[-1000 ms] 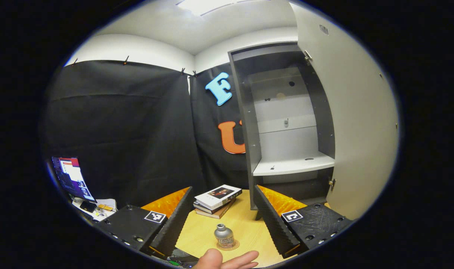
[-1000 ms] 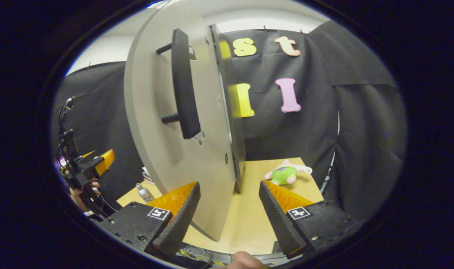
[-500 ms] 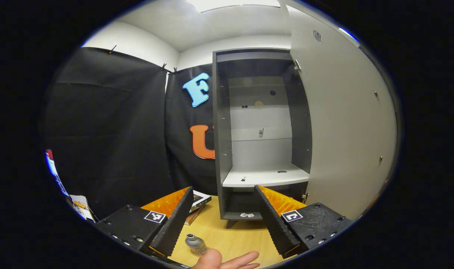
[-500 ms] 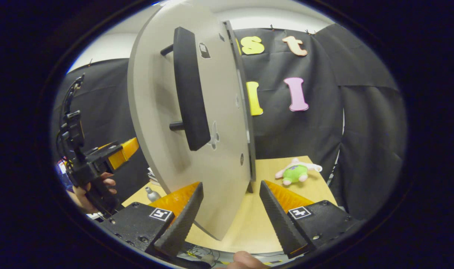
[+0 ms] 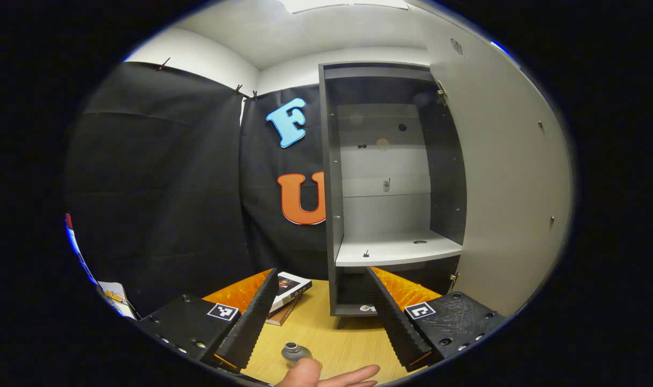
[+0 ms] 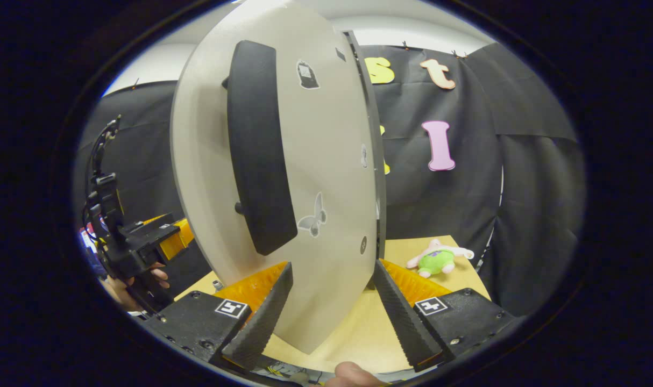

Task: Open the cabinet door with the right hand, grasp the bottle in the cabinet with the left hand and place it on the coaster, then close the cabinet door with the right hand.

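In the left gripper view, a hand [image 5: 326, 375] shows at the very bottom, and the left gripper [image 5: 323, 314] has its jaws wide open with nothing between them. Just past the hand, the bottle [image 5: 296, 352] stands on the counter [image 5: 332, 338]; a second ago it sat higher in this view on its coaster, and now it is lower and partly hidden by the hand, so the coaster cannot be made out. A little farther, a stack of books [image 5: 289, 290] lies beside the cabinet [image 5: 391, 183], which has slid toward the middle of the view. Its shelf [image 5: 396, 250] is bare and the cabinet door [image 5: 515, 183] stands open on the right. In the right gripper view, the right gripper [image 6: 331, 306] also has open jaws, holding nothing. The door [image 6: 326, 177] is right in front of it and looks bigger and more face-on than before, with its dark handle [image 6: 259, 150] closer. To the left, the other gripper [image 6: 143, 244] is held in a hand. Far off on the counter lies a green plush toy [image 6: 438, 258].
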Motion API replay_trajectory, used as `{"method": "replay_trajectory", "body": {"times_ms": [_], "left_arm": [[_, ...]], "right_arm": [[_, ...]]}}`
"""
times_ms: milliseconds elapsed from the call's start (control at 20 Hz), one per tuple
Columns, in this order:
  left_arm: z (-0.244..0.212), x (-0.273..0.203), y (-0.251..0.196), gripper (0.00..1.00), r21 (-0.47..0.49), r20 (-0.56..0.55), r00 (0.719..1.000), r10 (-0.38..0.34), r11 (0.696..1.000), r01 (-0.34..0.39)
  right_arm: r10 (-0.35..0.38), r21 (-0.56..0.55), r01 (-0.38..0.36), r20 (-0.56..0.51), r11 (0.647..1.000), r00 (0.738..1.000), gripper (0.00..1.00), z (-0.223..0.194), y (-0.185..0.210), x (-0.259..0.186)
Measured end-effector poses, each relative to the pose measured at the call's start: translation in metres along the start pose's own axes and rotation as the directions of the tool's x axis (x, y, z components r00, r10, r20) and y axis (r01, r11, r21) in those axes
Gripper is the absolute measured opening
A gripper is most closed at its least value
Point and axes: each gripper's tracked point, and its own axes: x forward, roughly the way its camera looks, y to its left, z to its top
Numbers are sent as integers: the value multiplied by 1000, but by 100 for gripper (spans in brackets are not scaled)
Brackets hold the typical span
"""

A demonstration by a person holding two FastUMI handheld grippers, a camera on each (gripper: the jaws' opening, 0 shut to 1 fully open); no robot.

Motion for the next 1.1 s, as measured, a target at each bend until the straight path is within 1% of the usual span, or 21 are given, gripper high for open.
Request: {"method": "replay_trajectory", "body": {"times_ms": [200,400,800,1100], "left_arm": [[1,-1,11,96,12,0,1000,5,1000,-5],[-2,-3,21,96,-3,-5,1000,7,1000,-7],[-11,-21,54,96,-4,-24,997,68,998,-68],[-13,-28,84,96,-23,-30,991,128,991,-128]], "right_arm": [[33,-19,-33,-13,999,999,98,-5,21,9],[40,-39,-40,-8,998,999,98,-5,26,15],[69,-62,-70,-15,996,997,98,-6,40,31],[95,-104,-98,-27,990,995,98,-4,59,54]]}}
